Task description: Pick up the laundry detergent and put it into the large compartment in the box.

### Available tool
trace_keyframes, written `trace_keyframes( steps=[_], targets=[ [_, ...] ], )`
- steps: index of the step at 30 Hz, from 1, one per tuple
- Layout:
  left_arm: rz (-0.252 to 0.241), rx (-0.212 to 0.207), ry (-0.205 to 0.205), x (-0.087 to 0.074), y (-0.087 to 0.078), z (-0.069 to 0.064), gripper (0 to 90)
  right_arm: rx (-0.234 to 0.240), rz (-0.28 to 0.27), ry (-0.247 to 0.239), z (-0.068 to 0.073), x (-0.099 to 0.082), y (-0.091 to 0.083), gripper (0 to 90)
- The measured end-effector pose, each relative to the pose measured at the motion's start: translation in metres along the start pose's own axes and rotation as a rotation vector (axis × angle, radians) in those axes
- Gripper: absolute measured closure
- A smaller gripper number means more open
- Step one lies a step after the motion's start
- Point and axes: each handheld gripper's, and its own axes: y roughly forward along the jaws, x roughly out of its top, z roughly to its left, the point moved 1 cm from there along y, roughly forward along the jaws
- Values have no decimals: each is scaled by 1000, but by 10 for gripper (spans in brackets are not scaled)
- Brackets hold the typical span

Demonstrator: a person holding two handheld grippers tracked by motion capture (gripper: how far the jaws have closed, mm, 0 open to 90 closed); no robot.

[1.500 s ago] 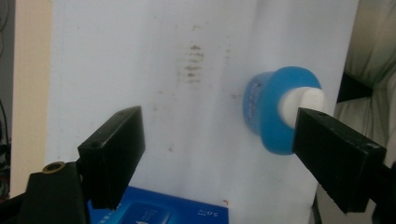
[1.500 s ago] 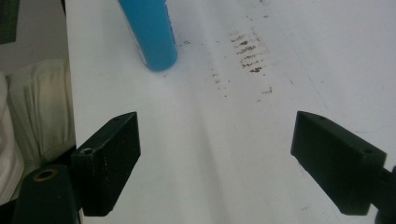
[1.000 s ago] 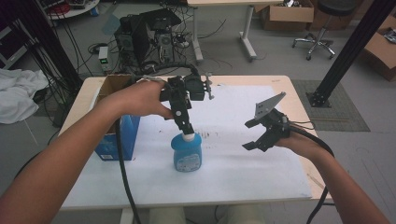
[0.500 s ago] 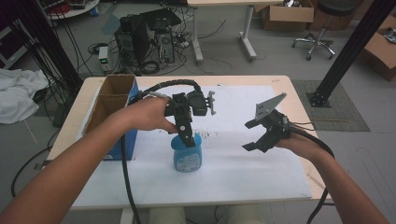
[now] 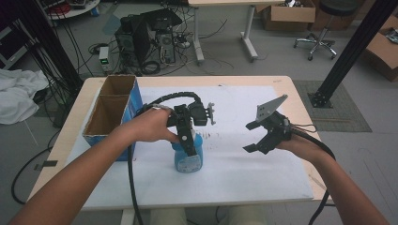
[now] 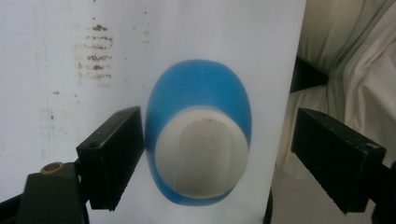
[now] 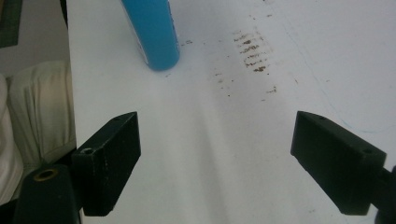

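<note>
The left gripper [image 5: 190,149] points straight down over the bottle [image 5: 187,157], its jaws spread wide. In the left gripper view [image 6: 217,161] the bottle's white cap [image 6: 201,156] sits between the jaws: the jaw at 9 o'clock is just beside the blue body [image 6: 198,86], whether touching cannot be told, while the jaw at 3 o'clock stands well apart. The bottle stands upright on the white sheet [image 5: 263,173], a little toward the person from the table's middle. Brown smudges [image 6: 95,58] mark the sheet at 11 o'clock from the bottle in that view.

The right gripper [image 5: 256,136] is held above the sheet at 3 o'clock from the bottle, well apart from it, jaws spread and holding nothing. In its own view [image 7: 215,161] bare sheet lies between the jaws, with the bottle's base [image 7: 152,32] at 11 o'clock and the smudges [image 7: 252,53] at 12 o'clock.

At 10 o'clock from the bottle, near the table's [image 5: 300,101] left edge, stands an open two-compartment box [image 5: 110,110] with blue sides.
</note>
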Motion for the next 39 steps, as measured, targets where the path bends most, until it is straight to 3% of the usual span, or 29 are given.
trace_keyframes(
  steps=[20,39],
  targets=[
    [3,21,8,-5,27,3,188,1,-6,8,1,-5,1,157],
    [-25,18,13,-9,29,6,258,3,-10,6,0,-3,0,158]
  ],
)
